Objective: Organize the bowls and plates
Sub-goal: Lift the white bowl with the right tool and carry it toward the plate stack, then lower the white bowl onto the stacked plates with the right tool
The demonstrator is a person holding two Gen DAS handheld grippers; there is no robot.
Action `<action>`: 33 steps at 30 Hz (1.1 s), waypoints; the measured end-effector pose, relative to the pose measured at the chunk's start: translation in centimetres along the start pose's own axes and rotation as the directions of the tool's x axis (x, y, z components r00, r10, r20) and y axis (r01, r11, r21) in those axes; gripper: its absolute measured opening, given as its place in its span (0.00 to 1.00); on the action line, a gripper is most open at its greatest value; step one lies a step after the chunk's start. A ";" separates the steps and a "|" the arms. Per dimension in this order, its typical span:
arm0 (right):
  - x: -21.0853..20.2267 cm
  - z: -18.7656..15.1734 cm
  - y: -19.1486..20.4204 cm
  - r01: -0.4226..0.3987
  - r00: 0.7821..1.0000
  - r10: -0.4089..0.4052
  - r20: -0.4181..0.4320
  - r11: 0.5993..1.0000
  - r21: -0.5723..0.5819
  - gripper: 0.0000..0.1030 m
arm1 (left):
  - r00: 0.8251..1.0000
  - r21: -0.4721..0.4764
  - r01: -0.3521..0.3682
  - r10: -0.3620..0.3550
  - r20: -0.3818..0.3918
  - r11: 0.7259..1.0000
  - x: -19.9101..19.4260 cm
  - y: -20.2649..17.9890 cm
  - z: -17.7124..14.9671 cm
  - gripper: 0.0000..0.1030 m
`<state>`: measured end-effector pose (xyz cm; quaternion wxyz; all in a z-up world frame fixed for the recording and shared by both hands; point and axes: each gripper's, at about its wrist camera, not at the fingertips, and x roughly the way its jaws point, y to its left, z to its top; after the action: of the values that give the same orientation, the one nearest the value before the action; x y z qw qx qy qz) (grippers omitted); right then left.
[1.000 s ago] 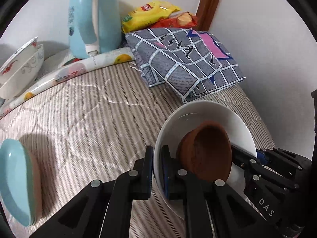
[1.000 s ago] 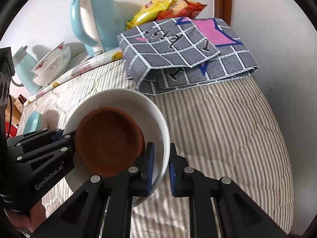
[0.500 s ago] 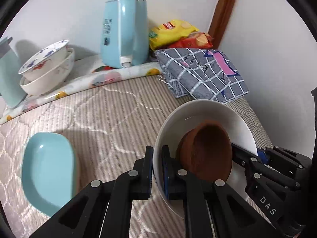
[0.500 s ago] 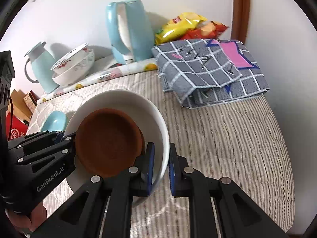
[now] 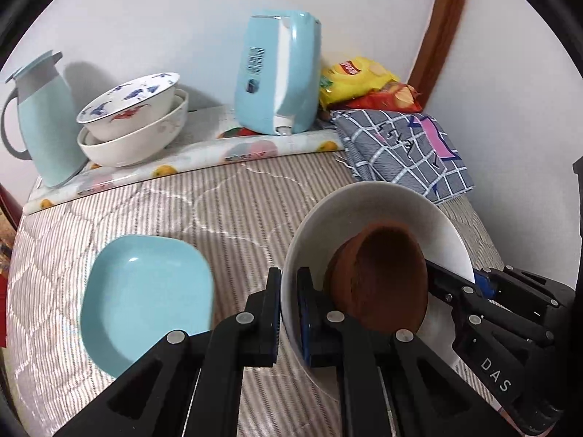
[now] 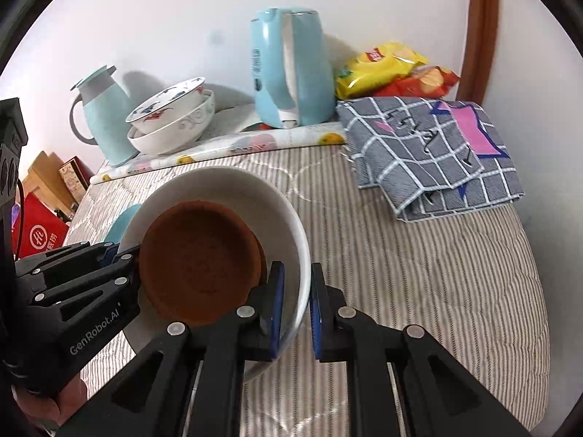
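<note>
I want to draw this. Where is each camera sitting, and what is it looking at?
Left wrist: sits on the left tool, looking down at the white bowl rim it pinches; right tool opposite.
Right wrist: sits on the right tool, pinching the other rim; left tool and a hand show.
Shared: brown bowl, kettle.

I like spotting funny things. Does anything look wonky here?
Yes: the painted blue-and-red bowl sits tilted inside the plain white bowl by the wall. The small brown clay bowl also leans inside the held white bowl.

Left hand-held gripper [image 5: 289, 313] and right hand-held gripper [image 6: 294, 313] apparently clamped, angled downward.
</note>
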<state>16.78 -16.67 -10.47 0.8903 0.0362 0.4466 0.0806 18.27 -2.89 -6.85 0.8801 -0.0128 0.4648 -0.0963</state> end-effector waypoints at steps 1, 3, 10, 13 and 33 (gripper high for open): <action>0.0 0.1 0.4 -0.002 1.000 0.002 0.000 1.000 -0.005 0.12 | 1.000 -0.004 -0.002 0.002 0.001 1.000 -0.1 0.3 0.0 0.09; 0.2 0.2 1.0 -0.008 1.000 0.008 0.000 1.000 -0.012 0.12 | 1.000 -0.014 -0.007 0.007 0.004 1.000 -0.3 1.1 -0.1 0.09; 0.9 0.7 3.6 -0.031 1.000 0.031 -0.006 0.999 -0.040 0.12 | 1.000 -0.043 -0.027 0.027 0.007 0.999 -0.7 3.6 -0.3 0.09; 1.3 1.0 4.8 -0.037 0.999 0.036 -0.008 0.998 -0.053 0.12 | 0.999 -0.057 -0.031 0.031 0.009 0.998 -0.9 4.8 -0.4 0.09; 5.6 2.1 13.3 -0.100 0.994 0.093 -0.056 0.985 -0.141 0.12 | 0.996 -0.165 -0.085 0.084 -0.007 0.983 -0.7 13.8 -1.8 0.09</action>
<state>20.30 -2.60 -11.80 0.8745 -0.0085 0.4590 0.1564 18.57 10.92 -8.84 0.8792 -0.0658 0.4714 -0.0201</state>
